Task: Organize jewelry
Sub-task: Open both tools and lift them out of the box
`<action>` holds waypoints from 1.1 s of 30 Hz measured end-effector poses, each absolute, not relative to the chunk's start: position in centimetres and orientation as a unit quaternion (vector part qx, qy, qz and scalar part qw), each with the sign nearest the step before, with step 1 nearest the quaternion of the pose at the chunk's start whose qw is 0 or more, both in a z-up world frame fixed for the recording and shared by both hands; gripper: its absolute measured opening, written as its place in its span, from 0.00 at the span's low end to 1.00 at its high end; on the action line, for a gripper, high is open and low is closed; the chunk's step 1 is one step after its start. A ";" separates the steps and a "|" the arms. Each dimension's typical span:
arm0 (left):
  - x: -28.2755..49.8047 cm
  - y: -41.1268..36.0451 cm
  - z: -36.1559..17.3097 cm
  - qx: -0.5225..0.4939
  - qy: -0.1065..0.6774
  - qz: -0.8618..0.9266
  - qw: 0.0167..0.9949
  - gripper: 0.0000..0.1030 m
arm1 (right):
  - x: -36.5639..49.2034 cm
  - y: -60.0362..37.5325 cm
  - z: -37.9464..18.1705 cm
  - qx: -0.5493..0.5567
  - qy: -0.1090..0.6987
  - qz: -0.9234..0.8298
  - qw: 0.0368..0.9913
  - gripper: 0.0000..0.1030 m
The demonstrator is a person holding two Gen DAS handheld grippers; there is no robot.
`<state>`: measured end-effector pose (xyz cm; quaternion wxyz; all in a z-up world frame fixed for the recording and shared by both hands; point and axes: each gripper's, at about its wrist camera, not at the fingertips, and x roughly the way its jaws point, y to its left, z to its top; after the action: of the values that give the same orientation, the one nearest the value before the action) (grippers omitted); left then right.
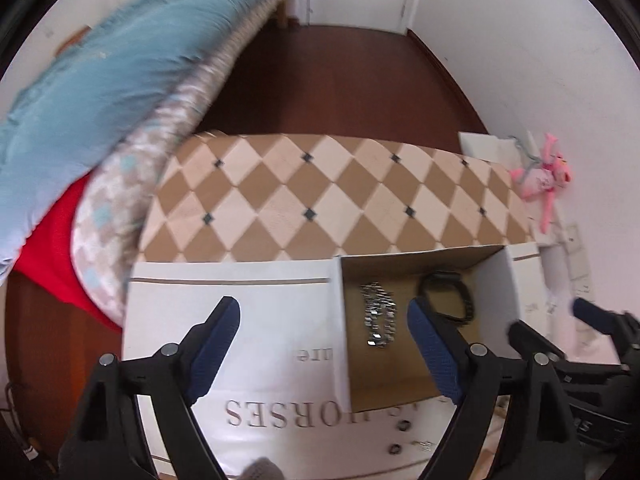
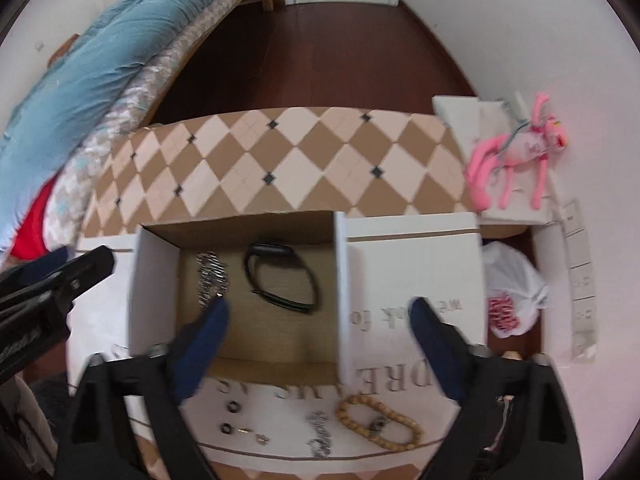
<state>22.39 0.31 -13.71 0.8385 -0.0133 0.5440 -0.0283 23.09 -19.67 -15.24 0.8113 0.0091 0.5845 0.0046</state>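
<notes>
A diamond-patterned bench carries a white lettered sheet along its near edge, a pink plush toy at its right end.

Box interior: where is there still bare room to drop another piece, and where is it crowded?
Free: the box floor's near half, below the silver chain and black watch. Crowded: the far half they occupy, and the front flap with rings and bead bracelet.

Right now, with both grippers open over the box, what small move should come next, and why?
Probably lower the right gripper toward the wooden bead bracelet on the near flap. Its fingers hold nothing, the box already holds a silver chain and a black band, and the bracelet lies outside, nearest this gripper.
</notes>
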 end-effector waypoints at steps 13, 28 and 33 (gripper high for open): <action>18.5 -0.3 -15.4 0.000 0.547 -0.012 0.837 1.00 | 19.0 -20.1 -16.0 -0.009 0.570 -0.018 0.821 1.00; 12.0 -1.1 -8.2 0.002 0.486 0.002 0.874 1.00 | 12.9 -21.3 -8.1 0.009 0.497 -0.021 0.867 1.00; 9.9 -1.4 -5.3 0.002 0.464 -0.002 0.886 1.00 | 11.1 -21.5 -5.3 0.019 0.473 -0.018 0.880 1.00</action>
<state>9.94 -1.39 -5.30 0.8857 0.0018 0.4642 -0.0020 11.05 -21.50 -5.32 0.8804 0.0193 0.4734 -0.0178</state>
